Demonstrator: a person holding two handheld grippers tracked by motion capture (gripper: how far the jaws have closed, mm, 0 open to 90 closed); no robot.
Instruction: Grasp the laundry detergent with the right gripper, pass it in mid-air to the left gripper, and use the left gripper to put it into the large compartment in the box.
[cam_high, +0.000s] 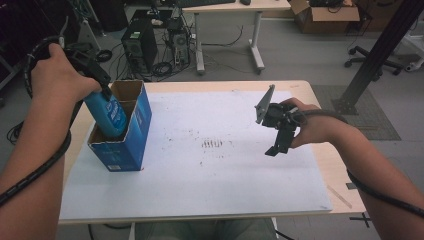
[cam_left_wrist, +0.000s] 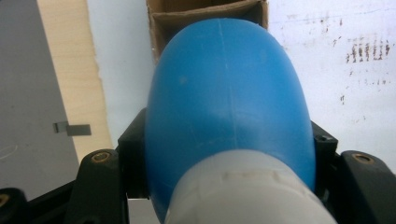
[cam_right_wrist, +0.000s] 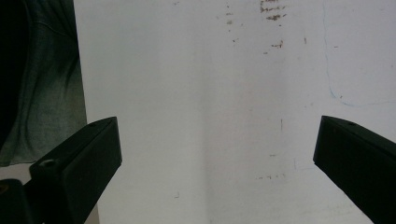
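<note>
With left gripper (cam_high: 102, 90) clamped on blue bottle (cam_high: 107, 114), half inside box (cam_high: 131, 142): base may snag divider, tip box. Right gripper (cam_high: 280, 135) open, idle.

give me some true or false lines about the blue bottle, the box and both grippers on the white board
1. The left gripper is shut on the blue bottle. True.
2. The bottle lies flat on the white board. False: it stands partly inside the open blue box.
3. The right gripper holds a cap. False: its jaws stand wide apart with nothing between them.
4. The box has a cardboard divider inside. True.
5. The right gripper is above the box. False: it is over the board, well apart from the box.
</note>
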